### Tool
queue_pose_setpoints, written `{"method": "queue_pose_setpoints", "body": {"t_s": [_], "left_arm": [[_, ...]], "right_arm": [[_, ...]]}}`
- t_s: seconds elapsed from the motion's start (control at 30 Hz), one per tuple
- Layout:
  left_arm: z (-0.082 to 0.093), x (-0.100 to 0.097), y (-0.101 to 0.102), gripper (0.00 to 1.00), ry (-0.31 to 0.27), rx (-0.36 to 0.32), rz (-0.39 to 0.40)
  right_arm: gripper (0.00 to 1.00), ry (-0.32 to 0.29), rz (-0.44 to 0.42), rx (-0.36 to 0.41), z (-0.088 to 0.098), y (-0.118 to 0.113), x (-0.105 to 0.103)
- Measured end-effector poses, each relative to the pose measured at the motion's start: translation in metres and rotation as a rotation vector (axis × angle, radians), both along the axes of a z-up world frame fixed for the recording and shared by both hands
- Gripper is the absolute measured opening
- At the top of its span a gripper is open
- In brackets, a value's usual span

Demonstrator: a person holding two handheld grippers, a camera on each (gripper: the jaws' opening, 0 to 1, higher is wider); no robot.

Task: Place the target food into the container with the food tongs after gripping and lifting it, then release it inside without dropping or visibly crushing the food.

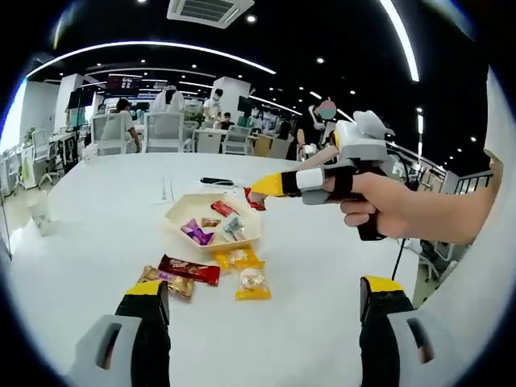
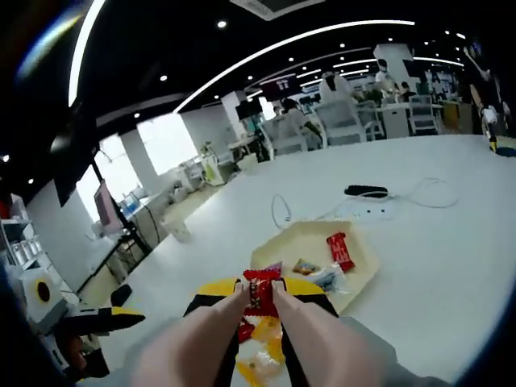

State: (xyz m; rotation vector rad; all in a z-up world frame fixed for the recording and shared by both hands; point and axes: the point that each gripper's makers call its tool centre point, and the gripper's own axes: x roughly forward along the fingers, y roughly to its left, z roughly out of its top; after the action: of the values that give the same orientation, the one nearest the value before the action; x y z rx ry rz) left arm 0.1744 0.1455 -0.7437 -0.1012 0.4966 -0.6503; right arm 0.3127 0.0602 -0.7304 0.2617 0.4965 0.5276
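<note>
Yellow-tipped black jaws of the left gripper (image 1: 262,300) stand wide apart at the bottom of the left gripper view, with nothing between them, low over the white table (image 1: 97,218). Just above them, left of centre, lie loose snacks: a gold-brown packet (image 1: 167,281), a dark red bar (image 1: 189,269), and two yellow packets (image 1: 239,259) (image 1: 252,284). Behind these sits the cream hexagonal container (image 1: 216,219) with a few wrapped sweets inside. To its right, the right gripper (image 1: 258,193), held in a hand (image 1: 387,205), reaches in from the right edge, its yellow tips pinched on a red packet (image 1: 255,200) just above the container's far rim.

In the right gripper view, pale tongs (image 2: 242,322) rise from the bottom centre and close on the red packet (image 2: 261,293); its printing is too blurred to read. The container (image 2: 359,270) lies just beyond, right of centre, with a red sweet (image 2: 339,251) in it. A black cable (image 2: 364,192) lies farther back.
</note>
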Motion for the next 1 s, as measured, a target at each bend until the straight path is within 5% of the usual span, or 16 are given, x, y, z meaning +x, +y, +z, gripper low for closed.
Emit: {"method": "queue_pose_setpoints", "body": {"t_s": [1.0], "left_arm": [[-0.011,0.002,0.006,0.99,0.036,-0.021,0.053]], "right_arm": [[0.19,-0.016,-0.065,-0.018,-0.024,0.002,0.031]]}}
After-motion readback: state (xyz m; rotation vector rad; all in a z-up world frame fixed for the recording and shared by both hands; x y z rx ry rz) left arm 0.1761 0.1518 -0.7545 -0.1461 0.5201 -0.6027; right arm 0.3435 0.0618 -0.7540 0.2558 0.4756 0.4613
